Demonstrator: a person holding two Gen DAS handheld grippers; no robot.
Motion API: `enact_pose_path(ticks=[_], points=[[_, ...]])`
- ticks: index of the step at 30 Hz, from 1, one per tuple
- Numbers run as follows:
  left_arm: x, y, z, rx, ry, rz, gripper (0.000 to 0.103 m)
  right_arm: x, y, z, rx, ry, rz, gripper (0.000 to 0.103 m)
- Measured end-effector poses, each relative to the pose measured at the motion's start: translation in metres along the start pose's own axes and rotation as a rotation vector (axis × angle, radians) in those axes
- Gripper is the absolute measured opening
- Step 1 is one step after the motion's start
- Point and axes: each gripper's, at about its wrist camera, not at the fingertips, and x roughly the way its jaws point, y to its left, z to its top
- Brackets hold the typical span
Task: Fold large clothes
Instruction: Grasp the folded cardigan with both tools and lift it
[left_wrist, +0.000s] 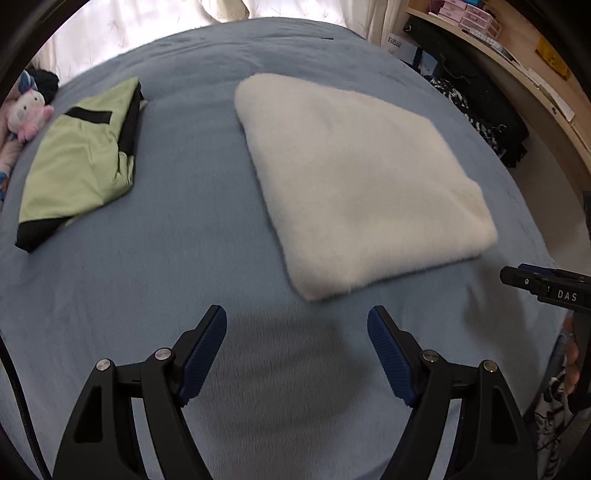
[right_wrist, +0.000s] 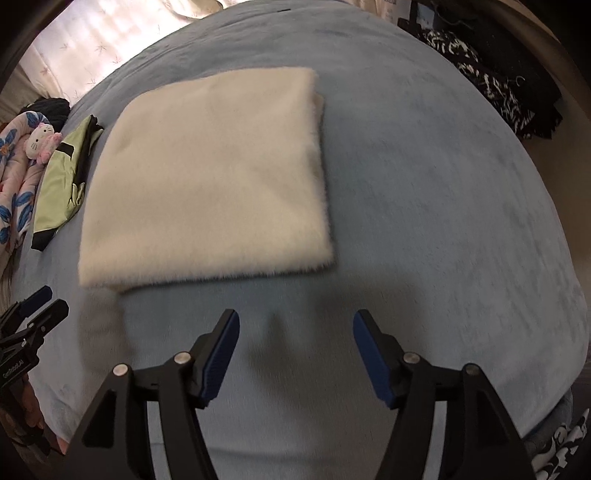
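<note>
A cream fluffy garment (left_wrist: 354, 177) (right_wrist: 214, 177) lies folded into a flat square on the blue bed cover (left_wrist: 184, 258) (right_wrist: 443, 221). My left gripper (left_wrist: 297, 321) hangs open above the bare cover, just short of the garment's near corner, with nothing between its fingers. My right gripper (right_wrist: 295, 325) is open too, above the cover near the garment's front edge, holding nothing. The right gripper's body shows at the right edge of the left wrist view (left_wrist: 546, 284). The left gripper's body shows at the left edge of the right wrist view (right_wrist: 33, 317).
A folded green and black garment (left_wrist: 81, 162) (right_wrist: 62, 177) lies at the left of the bed. A plush toy (left_wrist: 26, 114) (right_wrist: 40, 144) and floral bedding (right_wrist: 14, 184) sit beyond it. Dark patterned clothes (left_wrist: 480, 110) (right_wrist: 498, 88) pile at the right, under a shelf (left_wrist: 517, 55).
</note>
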Motion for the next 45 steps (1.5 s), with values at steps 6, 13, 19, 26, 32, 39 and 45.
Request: enact_pose_path(ticks=[6, 13, 19, 26, 32, 39, 45], points=[[-0.014, 0.006, 0.009, -0.015, 0.037, -0.059, 0.077, -0.028, -0.010, 0.008, 0.034, -0.024, 0.063, 0.066], [-0.038, 0.015, 0.044, -0.097, 0.014, -0.168, 0.080, -0.063, -0.017, 0.036, 0.062, -0.079, 0.139, 0.076], [-0.035, 0.013, 0.078, -0.104, -0.020, -0.228, 0.086, -0.059, -0.021, 0.067, 0.064, -0.073, 0.257, 0.091], [0.026, 0.020, 0.102, -0.174, 0.034, -0.323, 0.099, 0.006, -0.040, 0.102, 0.084, -0.001, 0.372, 0.091], [0.086, 0.028, 0.105, -0.204, 0.102, -0.328, 0.099, 0.081, -0.064, 0.118, 0.133, 0.088, 0.440, 0.091], [0.124, 0.033, 0.107, -0.207, 0.098, -0.369, 0.101, 0.125, -0.047, 0.124, 0.028, 0.104, 0.627, 0.091], [0.149, 0.036, 0.111, -0.218, 0.085, -0.434, 0.103, 0.148, -0.021, 0.132, -0.022, 0.085, 0.695, 0.093]])
